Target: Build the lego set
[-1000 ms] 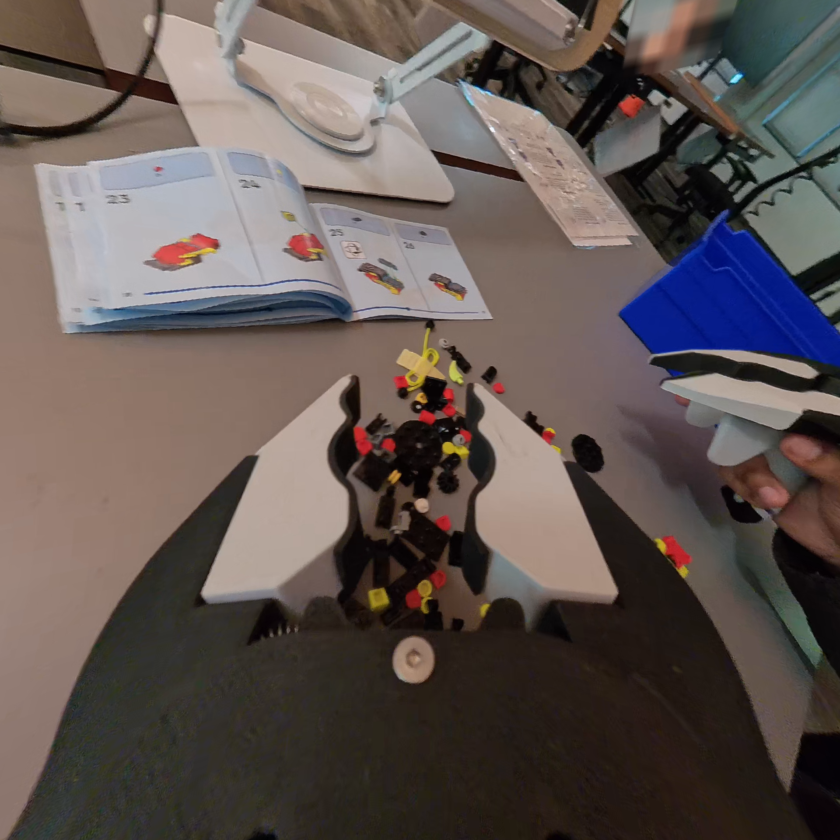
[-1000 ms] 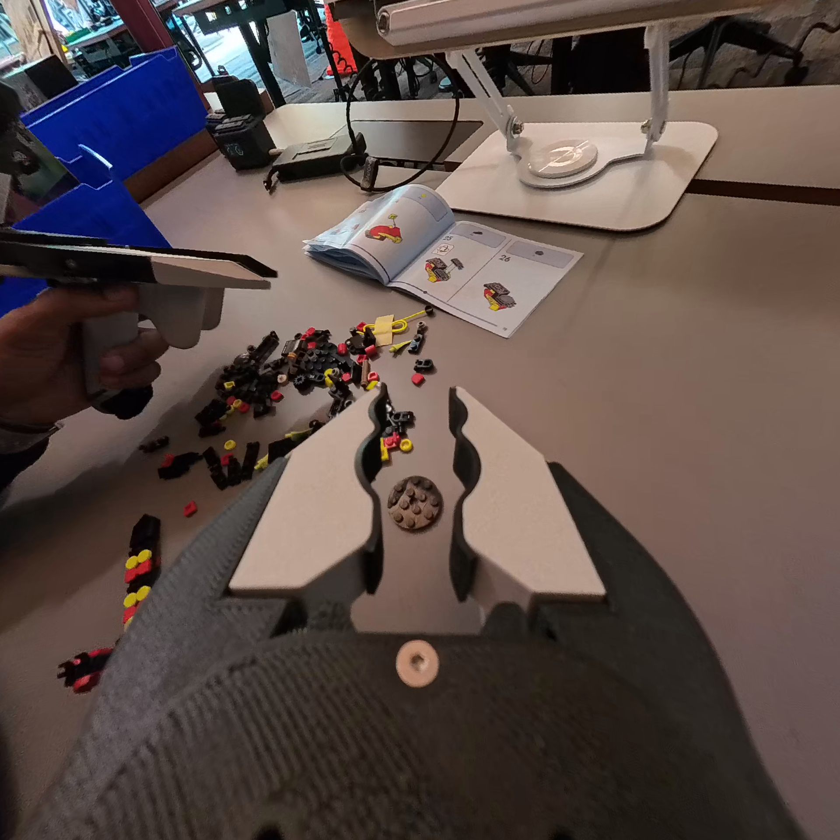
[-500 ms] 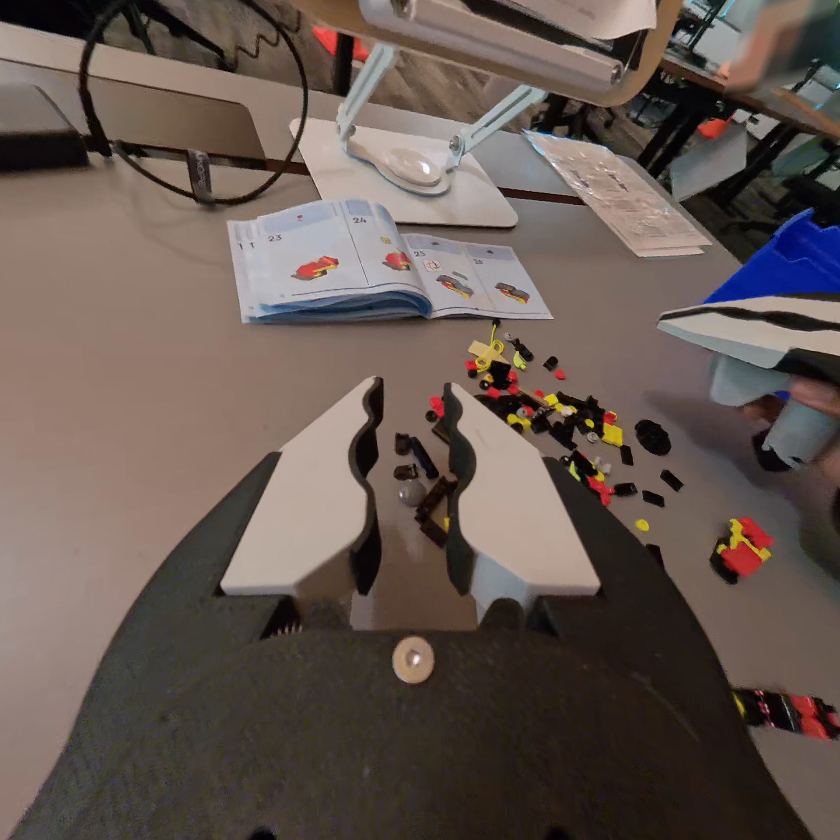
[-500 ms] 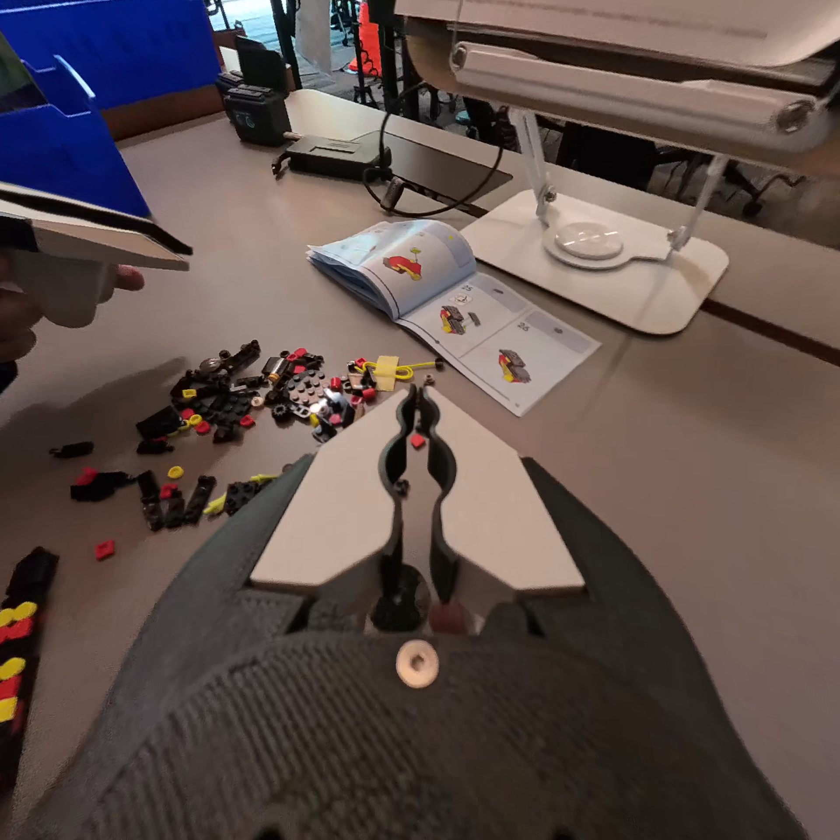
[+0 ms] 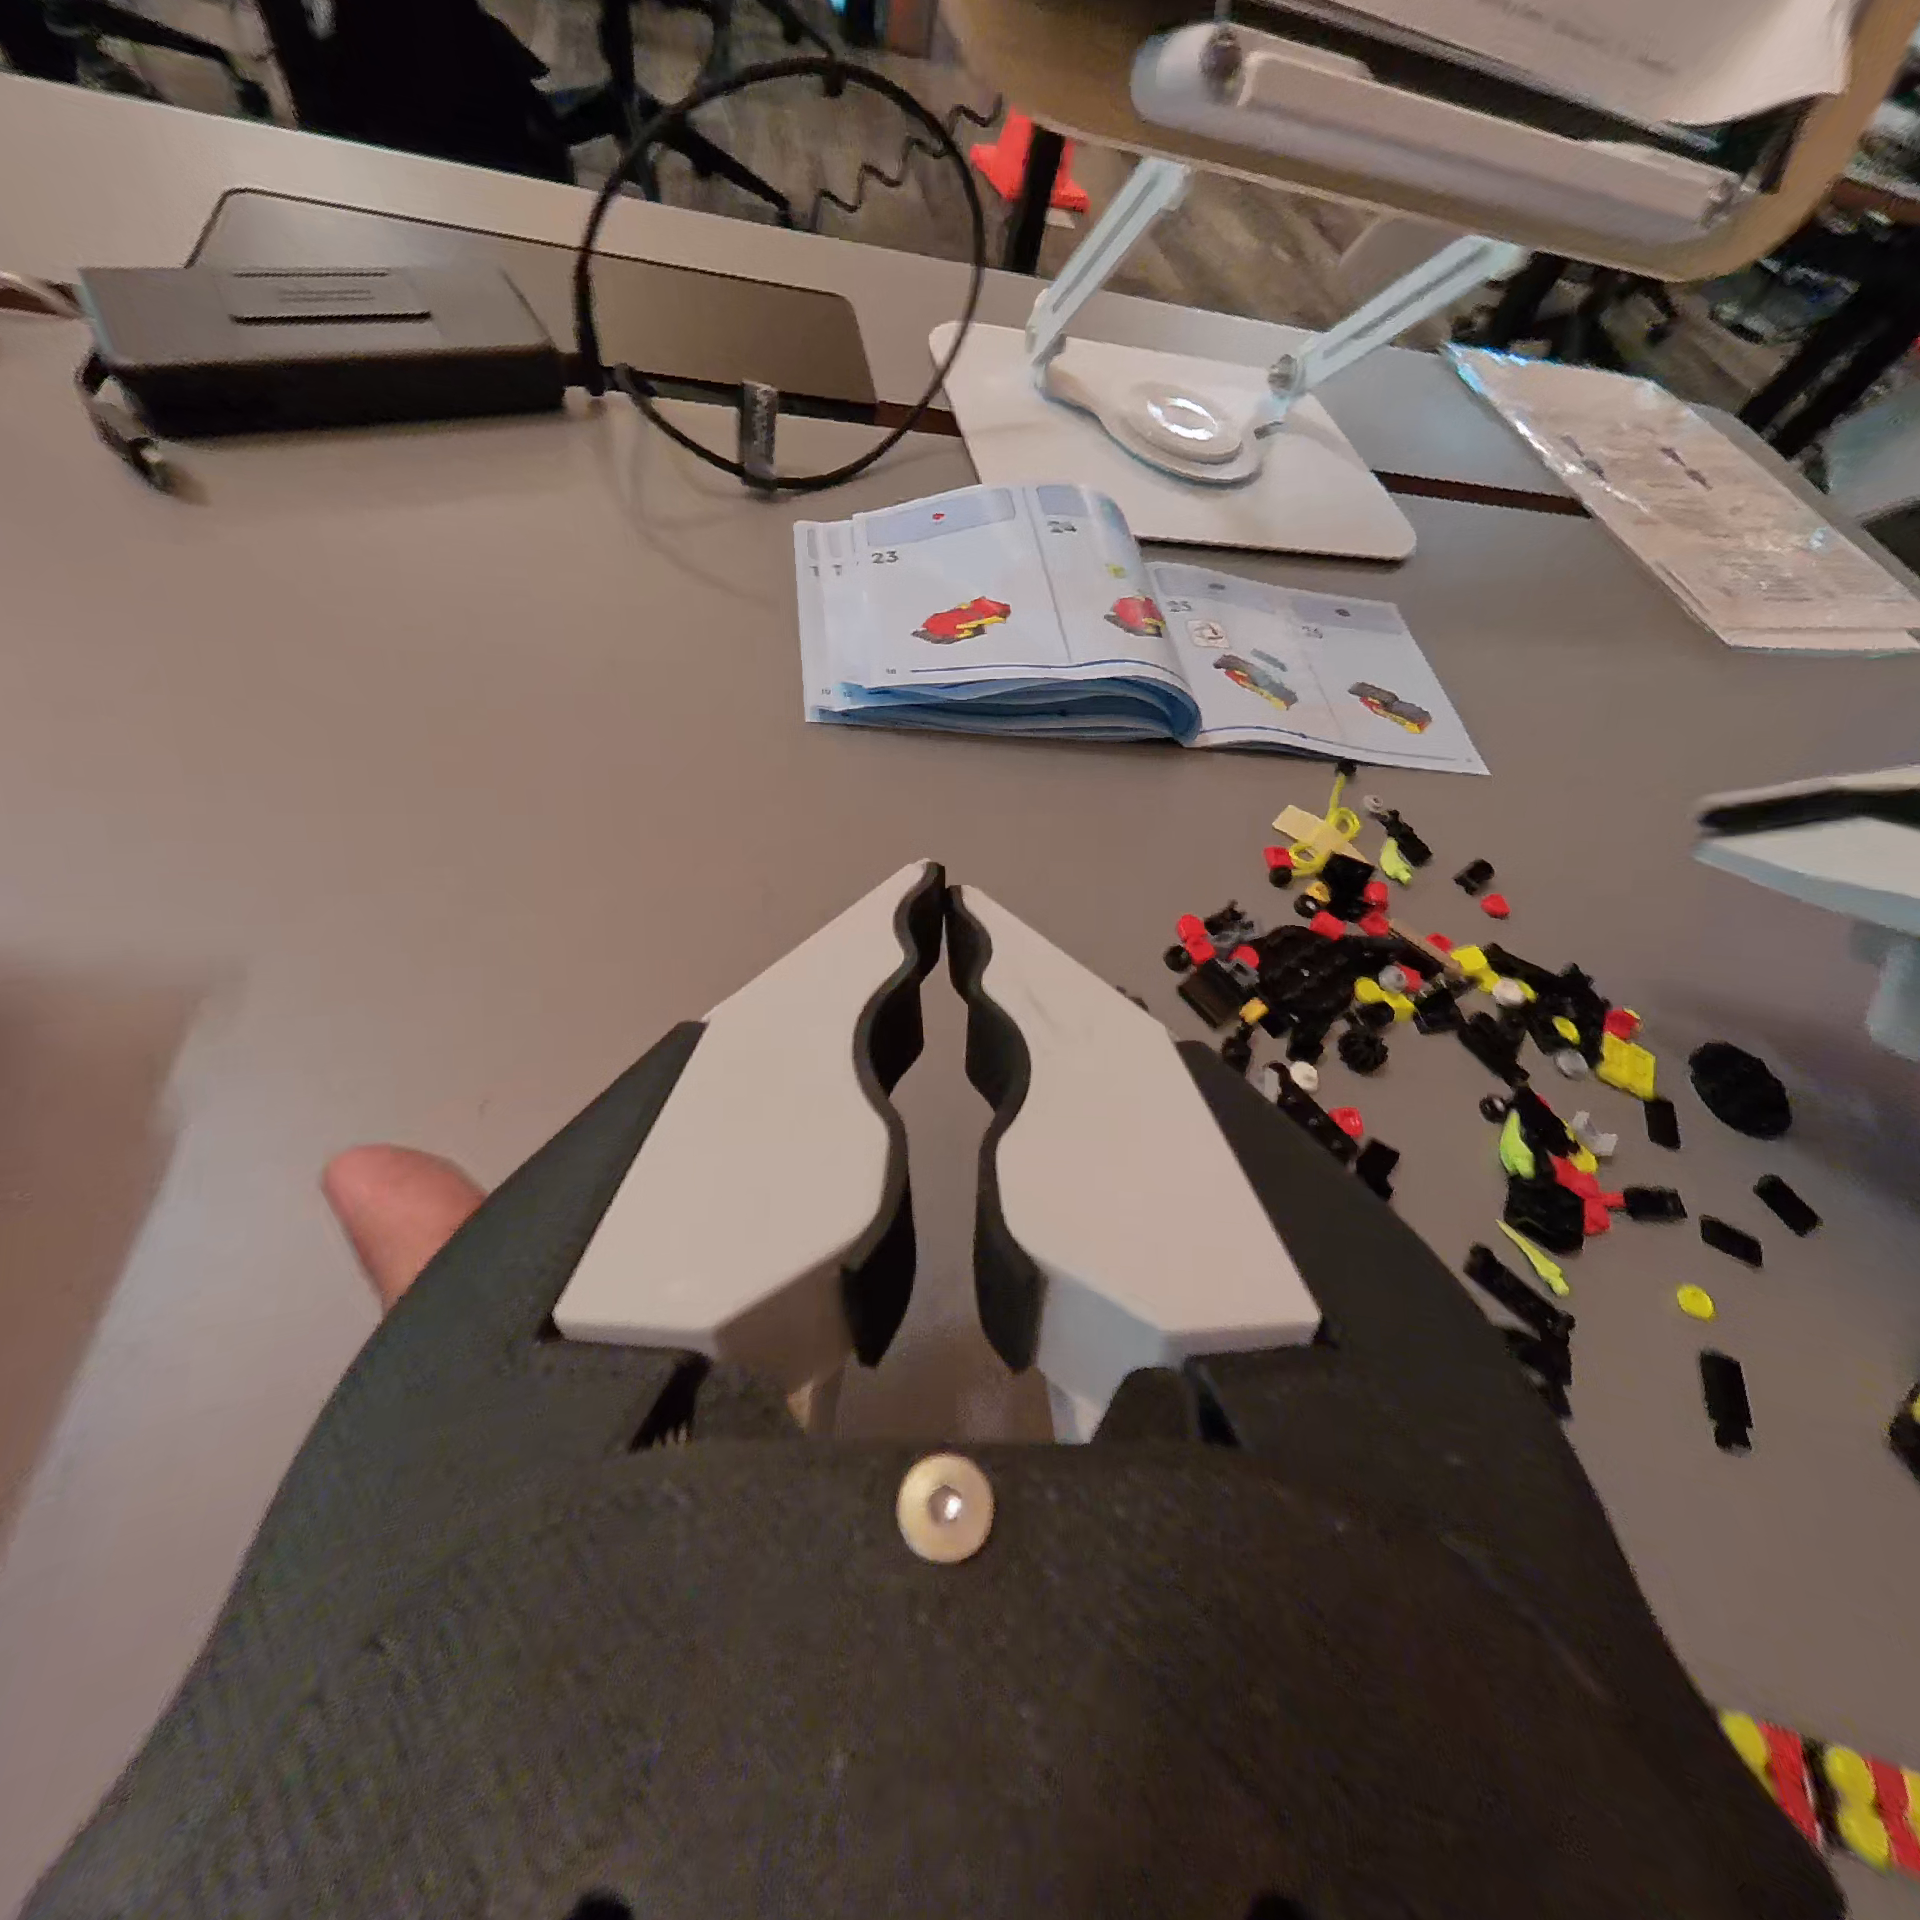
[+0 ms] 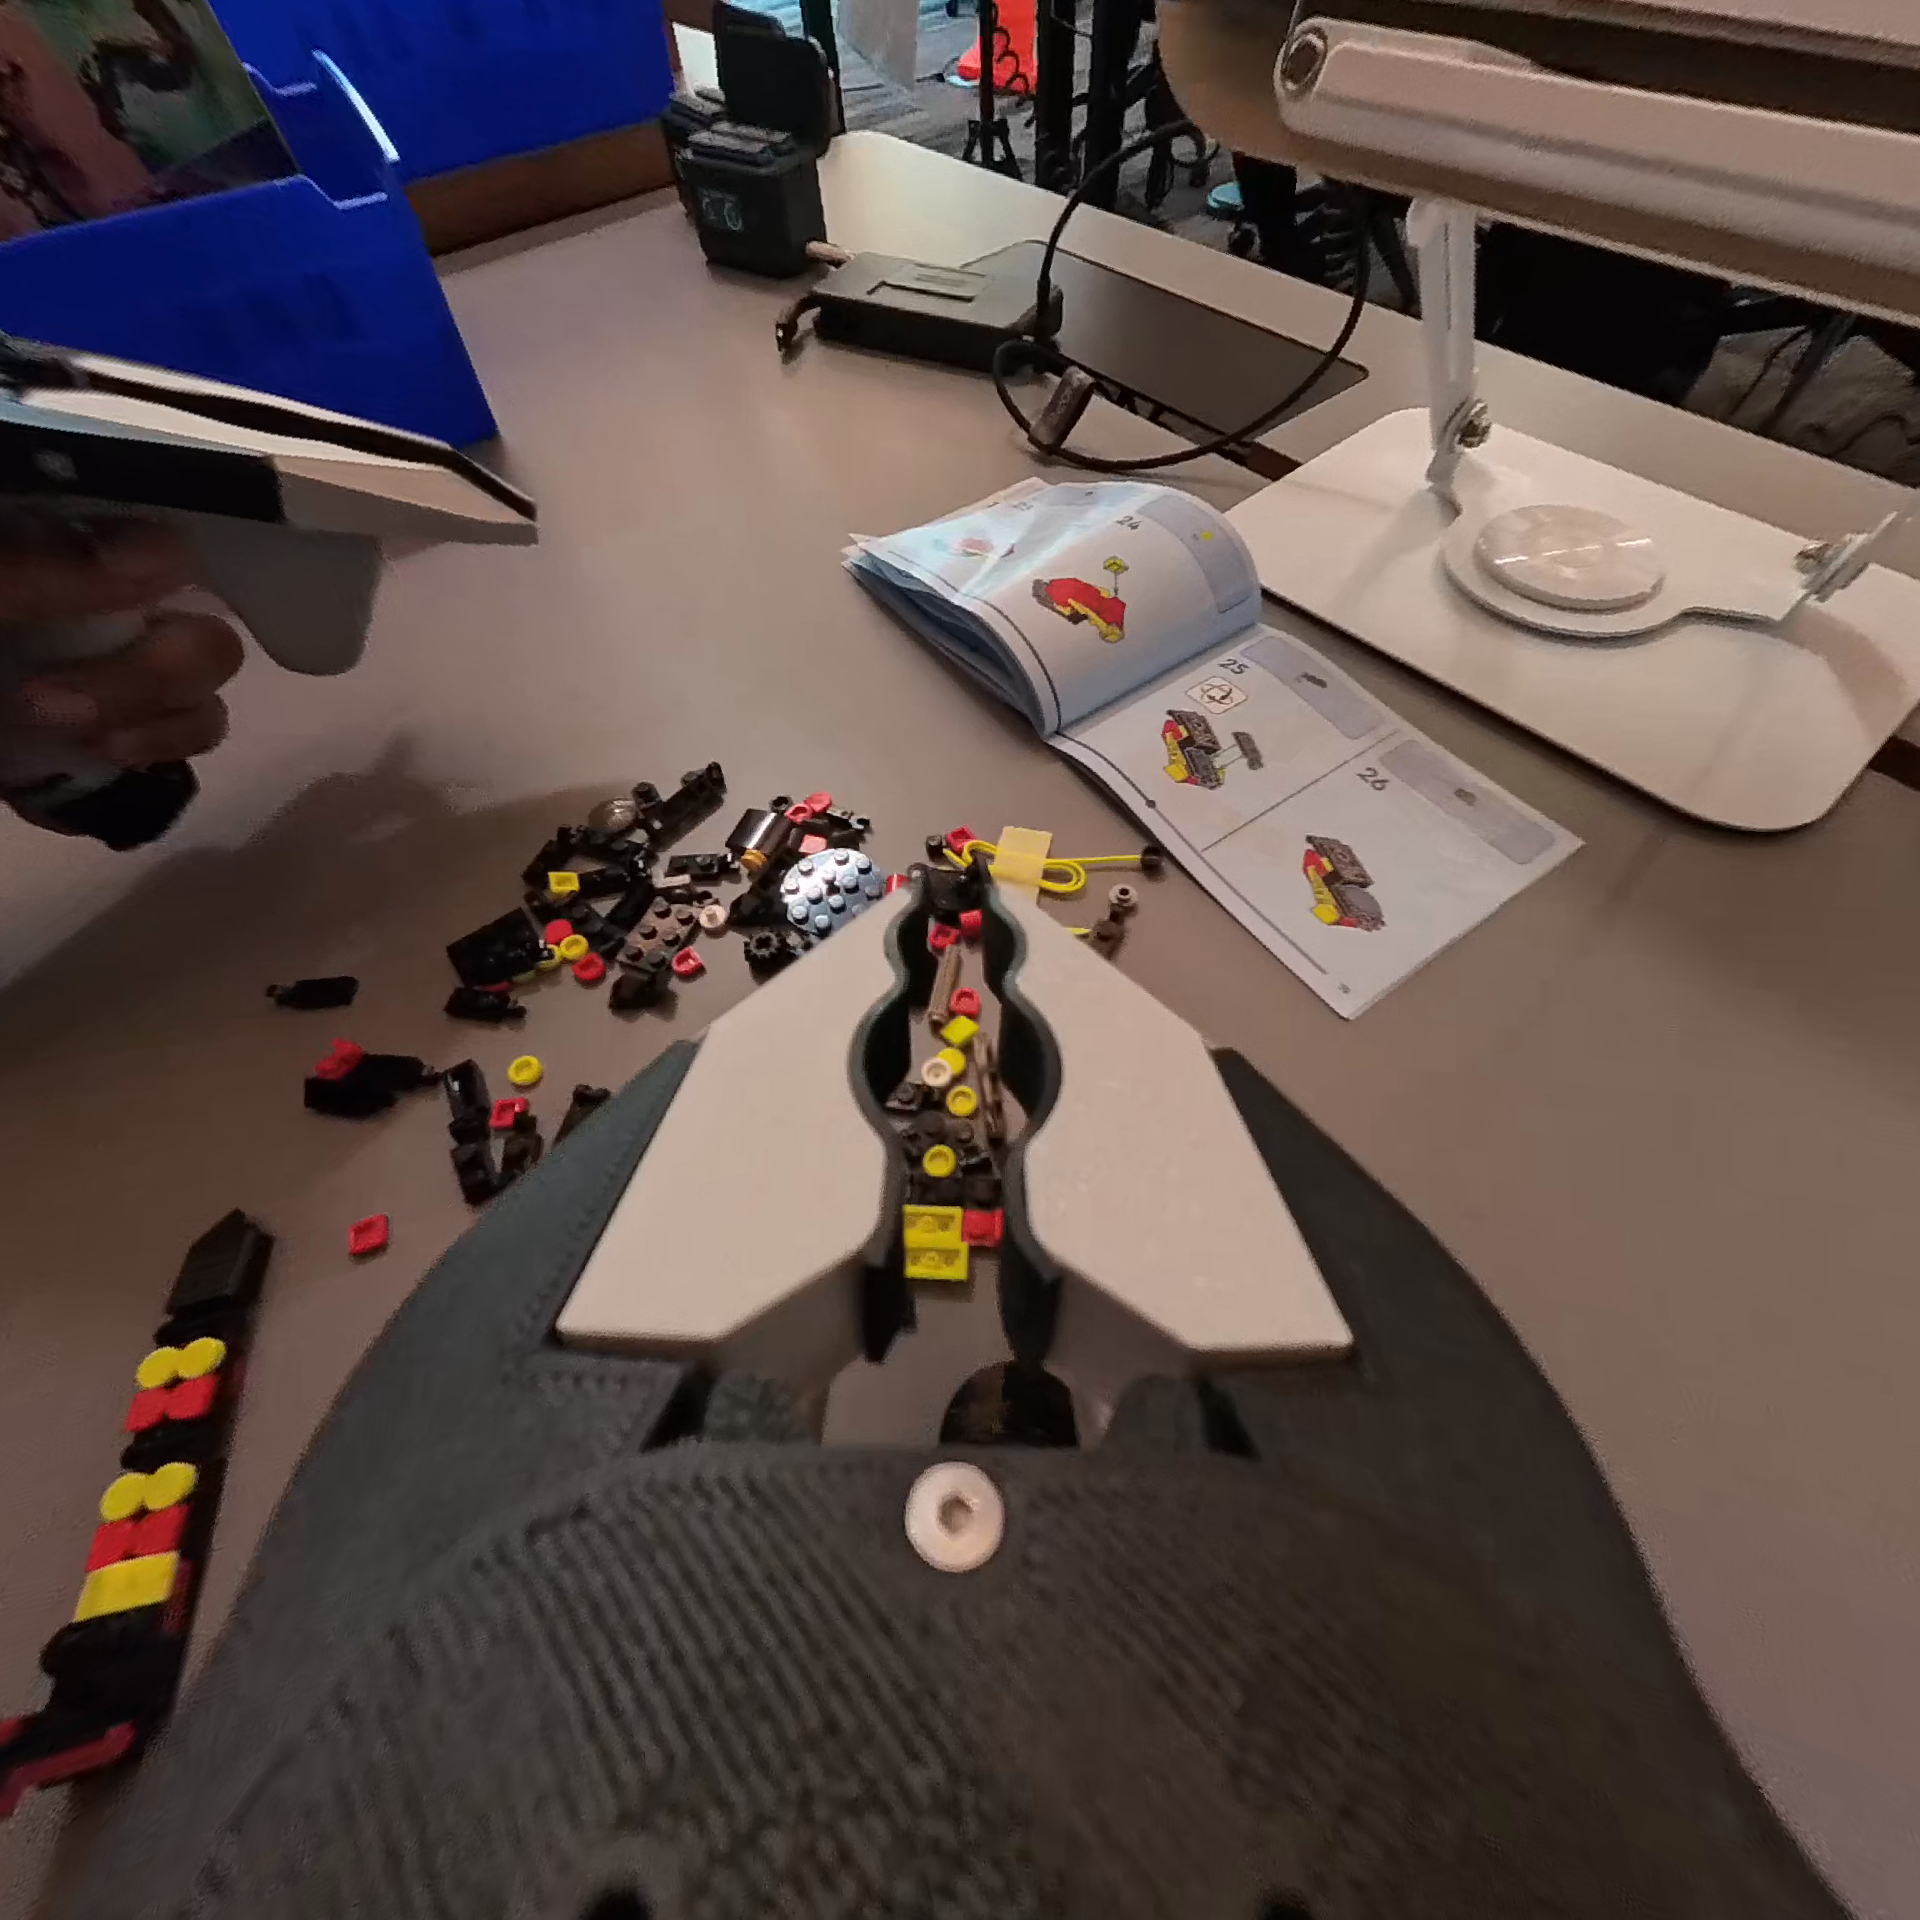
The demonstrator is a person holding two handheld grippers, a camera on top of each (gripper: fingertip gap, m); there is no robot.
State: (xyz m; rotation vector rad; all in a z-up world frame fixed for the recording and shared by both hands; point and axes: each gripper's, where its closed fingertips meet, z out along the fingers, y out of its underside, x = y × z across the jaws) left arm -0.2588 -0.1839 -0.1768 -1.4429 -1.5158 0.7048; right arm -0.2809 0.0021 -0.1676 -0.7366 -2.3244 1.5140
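Both grippers look shut and empty, the left gripper (image 5: 943, 902) over bare table (image 5: 436, 748) beside the loose bricks (image 5: 1455, 1018), the right gripper (image 6: 951, 896) above them, so I'd open wide and single out one piece per the booklet (image 6: 1174, 707).

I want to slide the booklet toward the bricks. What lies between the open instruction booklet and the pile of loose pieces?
Only bare grey table, in both wrist views; the yellow string piece at the edge of the pile lies nearest the booklet.
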